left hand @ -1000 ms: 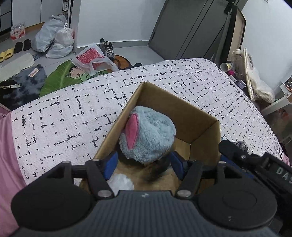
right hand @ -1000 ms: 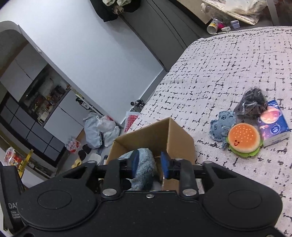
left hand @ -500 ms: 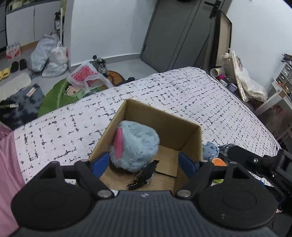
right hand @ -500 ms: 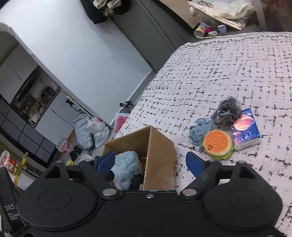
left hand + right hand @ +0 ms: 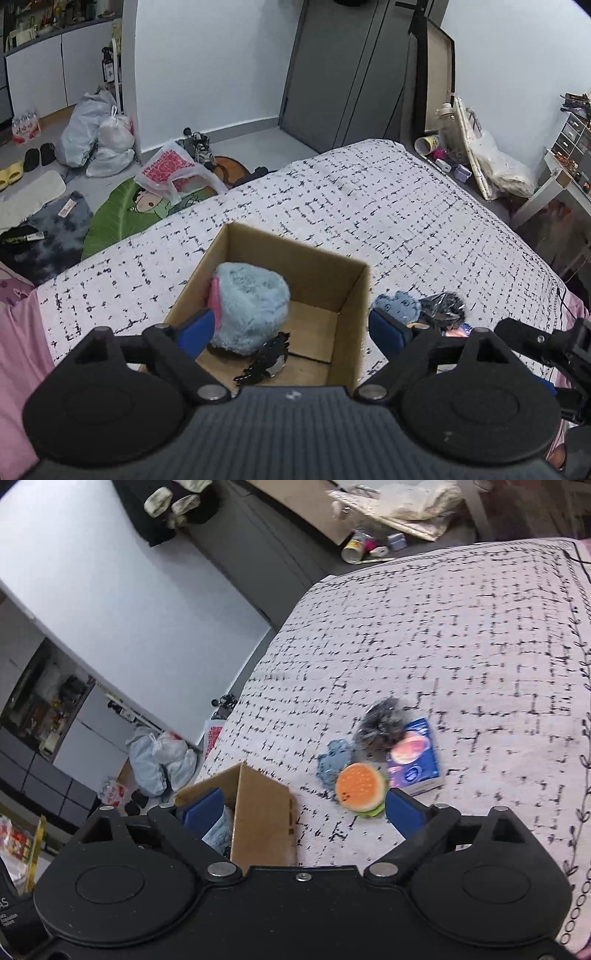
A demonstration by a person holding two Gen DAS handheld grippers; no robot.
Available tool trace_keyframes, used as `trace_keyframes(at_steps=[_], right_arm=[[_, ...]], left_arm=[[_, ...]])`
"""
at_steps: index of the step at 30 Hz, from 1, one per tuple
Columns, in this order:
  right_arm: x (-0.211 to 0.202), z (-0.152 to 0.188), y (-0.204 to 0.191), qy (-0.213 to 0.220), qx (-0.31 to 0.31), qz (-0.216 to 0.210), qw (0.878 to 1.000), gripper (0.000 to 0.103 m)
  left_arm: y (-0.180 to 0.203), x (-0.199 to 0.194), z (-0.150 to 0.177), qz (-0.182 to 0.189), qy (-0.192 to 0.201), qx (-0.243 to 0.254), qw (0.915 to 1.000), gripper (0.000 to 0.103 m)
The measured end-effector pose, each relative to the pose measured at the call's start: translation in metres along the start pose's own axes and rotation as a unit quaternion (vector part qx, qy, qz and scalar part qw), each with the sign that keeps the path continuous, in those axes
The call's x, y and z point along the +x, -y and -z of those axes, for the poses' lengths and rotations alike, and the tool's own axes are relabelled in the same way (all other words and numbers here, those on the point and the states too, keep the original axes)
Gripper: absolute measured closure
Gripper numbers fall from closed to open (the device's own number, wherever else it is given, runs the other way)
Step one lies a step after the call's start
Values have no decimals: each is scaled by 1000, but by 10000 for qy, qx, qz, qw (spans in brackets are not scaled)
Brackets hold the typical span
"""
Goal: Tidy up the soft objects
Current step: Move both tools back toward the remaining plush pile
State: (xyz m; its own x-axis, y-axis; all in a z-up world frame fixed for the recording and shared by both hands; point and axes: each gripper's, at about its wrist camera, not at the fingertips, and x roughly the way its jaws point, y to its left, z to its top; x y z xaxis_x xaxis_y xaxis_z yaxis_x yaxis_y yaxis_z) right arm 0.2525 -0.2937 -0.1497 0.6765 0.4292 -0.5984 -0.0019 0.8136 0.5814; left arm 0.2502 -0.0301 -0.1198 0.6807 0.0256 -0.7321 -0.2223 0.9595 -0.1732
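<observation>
An open cardboard box stands on the bed. Inside it lie a fluffy blue plush with a pink ear and a small black spiky item. My left gripper is open and empty above the box's near side. My right gripper is open and empty, above the box's right wall. On the bed to the right lie a burger plush, a small blue plush, a black bundle in clear wrap and a blue tissue pack.
The bed has a white cover with black dashes. On the floor beyond it are plastic bags, a green leaf mat and shoes. A dark wardrobe stands at the back, clutter at the right.
Both grippers opened and pulled back and up from the box. The blue plush and the black item now lie released inside the box. The right view swung toward the bed items.
</observation>
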Motion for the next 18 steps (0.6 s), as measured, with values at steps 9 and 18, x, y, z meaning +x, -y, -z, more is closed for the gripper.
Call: trace_keyframes(at_steps=[9, 18], right_arm=[[-19, -19, 28, 192, 330, -72, 9992, 8], [-17, -25, 65, 264, 930, 23, 9953, 9]], left_arm=[[34, -6, -5, 16, 78, 186, 9998, 14], [69, 7, 1, 59, -95, 113, 9999, 14]])
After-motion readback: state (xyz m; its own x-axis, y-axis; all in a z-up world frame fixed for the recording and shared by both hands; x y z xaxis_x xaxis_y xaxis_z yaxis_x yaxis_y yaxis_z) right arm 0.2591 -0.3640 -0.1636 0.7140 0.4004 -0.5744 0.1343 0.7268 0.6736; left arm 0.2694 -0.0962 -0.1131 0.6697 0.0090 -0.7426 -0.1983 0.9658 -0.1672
